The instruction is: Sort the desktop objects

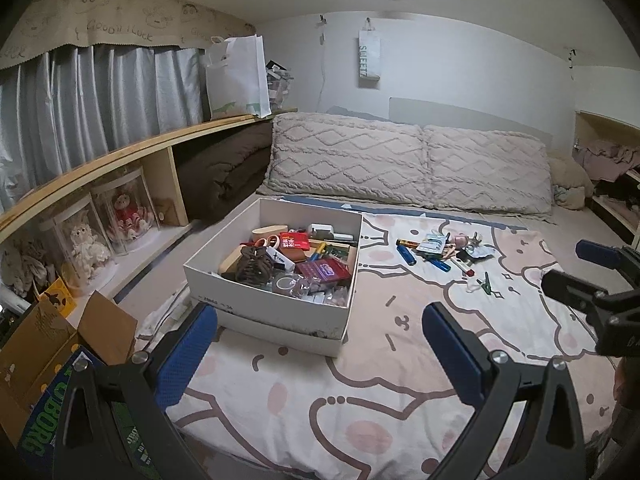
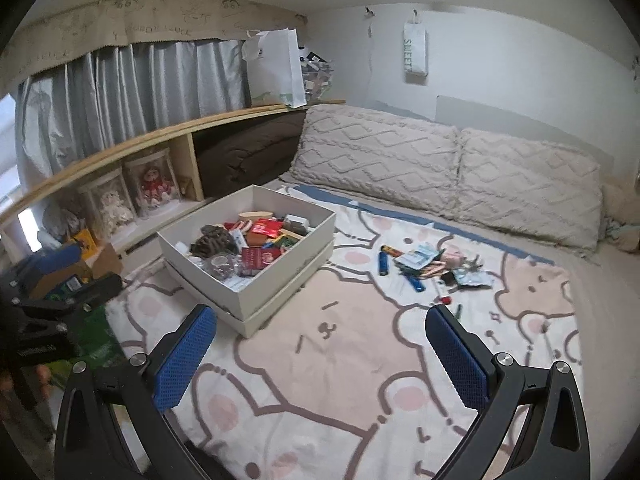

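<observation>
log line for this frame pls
left gripper: open, empty | right gripper: open, empty | white box: part-filled | blue lighters, loose items on blanket: unsorted

Both wrist views look from the bed's foot toward the pillows, sharing the white open cardboard box (image 1: 276,280) (image 2: 256,256) at centre-left, mid-distance.

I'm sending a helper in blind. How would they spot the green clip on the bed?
Start at the white box on the cartoon bedspread, then go right to the loose pile. The green clip lies alone on its near edge, apart from the blue lighters.
</observation>
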Demonstrator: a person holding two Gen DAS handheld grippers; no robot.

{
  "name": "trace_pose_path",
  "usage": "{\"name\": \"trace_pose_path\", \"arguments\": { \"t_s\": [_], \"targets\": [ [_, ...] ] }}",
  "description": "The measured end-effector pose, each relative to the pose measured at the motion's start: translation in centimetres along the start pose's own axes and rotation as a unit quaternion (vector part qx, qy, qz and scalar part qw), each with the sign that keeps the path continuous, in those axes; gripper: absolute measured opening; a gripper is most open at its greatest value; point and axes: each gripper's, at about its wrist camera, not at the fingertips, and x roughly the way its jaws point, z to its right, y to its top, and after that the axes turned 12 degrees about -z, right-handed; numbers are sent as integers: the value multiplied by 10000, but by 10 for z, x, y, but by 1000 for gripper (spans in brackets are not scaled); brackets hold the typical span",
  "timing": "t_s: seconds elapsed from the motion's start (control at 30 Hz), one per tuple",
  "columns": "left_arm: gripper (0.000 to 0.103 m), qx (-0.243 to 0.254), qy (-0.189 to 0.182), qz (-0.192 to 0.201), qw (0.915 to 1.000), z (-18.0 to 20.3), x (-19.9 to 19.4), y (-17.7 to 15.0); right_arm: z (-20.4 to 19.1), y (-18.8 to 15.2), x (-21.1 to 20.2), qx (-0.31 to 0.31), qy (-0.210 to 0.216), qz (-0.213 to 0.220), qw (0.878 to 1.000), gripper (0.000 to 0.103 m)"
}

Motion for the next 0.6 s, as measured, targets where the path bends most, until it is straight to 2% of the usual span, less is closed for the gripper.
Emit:
{"name": "trace_pose_path", "arguments": {
  "t_s": [0.47,0.6],
  "targets": [
    [103,-3,14,28,10000,1,-6,-3,-2,-8,0,-43,-2,-41,10000,103],
    [103,-91,-137,6,9999,-3,-7,-4,-2,-9,-1,-57,-3,-22,10000,103]
  ]
}}
